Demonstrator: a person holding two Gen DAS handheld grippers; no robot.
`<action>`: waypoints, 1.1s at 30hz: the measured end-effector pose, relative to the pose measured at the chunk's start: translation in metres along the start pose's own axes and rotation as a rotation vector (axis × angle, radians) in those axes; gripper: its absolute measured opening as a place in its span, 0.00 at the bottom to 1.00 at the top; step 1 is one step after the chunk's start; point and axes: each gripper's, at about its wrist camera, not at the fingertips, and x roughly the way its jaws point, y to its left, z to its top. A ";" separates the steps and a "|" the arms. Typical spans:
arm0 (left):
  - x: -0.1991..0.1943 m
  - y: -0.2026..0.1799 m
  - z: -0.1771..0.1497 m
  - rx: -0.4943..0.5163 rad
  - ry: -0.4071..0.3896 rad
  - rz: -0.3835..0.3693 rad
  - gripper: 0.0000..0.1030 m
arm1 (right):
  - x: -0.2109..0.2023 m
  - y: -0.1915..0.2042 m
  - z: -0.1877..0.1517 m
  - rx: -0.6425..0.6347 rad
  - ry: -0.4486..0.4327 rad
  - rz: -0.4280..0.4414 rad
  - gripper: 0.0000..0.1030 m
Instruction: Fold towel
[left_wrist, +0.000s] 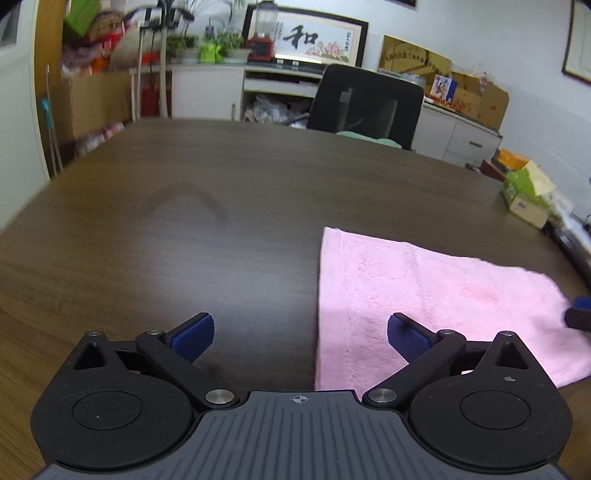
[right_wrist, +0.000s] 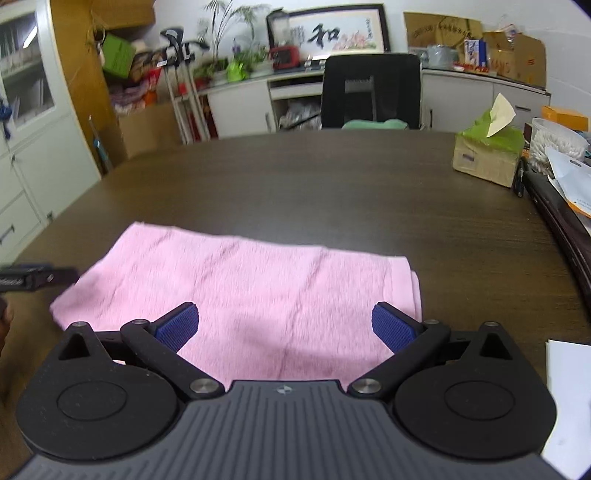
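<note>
While both grippers hover above the dark wooden table (left_wrist: 221, 206), neither one grasps anything. Left gripper (left_wrist: 300, 334), bottom centre of the left wrist view: jaws spread wide, two blue pads visible, the right-hand pad (left_wrist: 406, 338) over the near left edge of the towel, the left-hand pad over bare wood. Right gripper (right_wrist: 285, 326), bottom centre of the right wrist view: jaws likewise spread wide, both blue pads over the towel, with nothing between them.

One pink towel (right_wrist: 243, 291) lies flat on the table, filling the lower middle of the right wrist view and the lower right of the left wrist view (left_wrist: 436, 302). Its right end shows a doubled, layered edge; the cloth is already folded at least once. A dark part of the left gripper shows at the left edge of the right wrist view, just beside the towel's left end.

Farther back, at the right of the frame, one tissue box (right_wrist: 487, 155) with a green top stands on the table, a single pale tissue rising from its slot. Just beside it, a clear tub (right_wrist: 557, 142) holds many cotton swabs. Papers (right_wrist: 569, 181) lie at the table's right edge.

Beyond the table stands one black office chair (right_wrist: 371, 92) with a green cushion on its seat. Behind it, white cabinets (right_wrist: 240, 107) carry potted plants, cardboard boxes (right_wrist: 517, 59) and one framed calligraphy picture (right_wrist: 332, 33).
</note>
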 end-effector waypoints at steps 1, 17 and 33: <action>0.000 0.005 0.001 -0.037 0.027 -0.038 0.99 | 0.001 0.001 -0.001 -0.005 -0.012 -0.008 0.98; 0.017 0.022 0.022 -0.097 0.012 0.060 0.99 | -0.011 0.181 -0.037 -0.544 -0.139 0.195 0.95; 0.011 0.049 0.024 -0.159 0.007 0.072 1.00 | 0.048 0.255 -0.032 -0.731 -0.038 0.112 0.54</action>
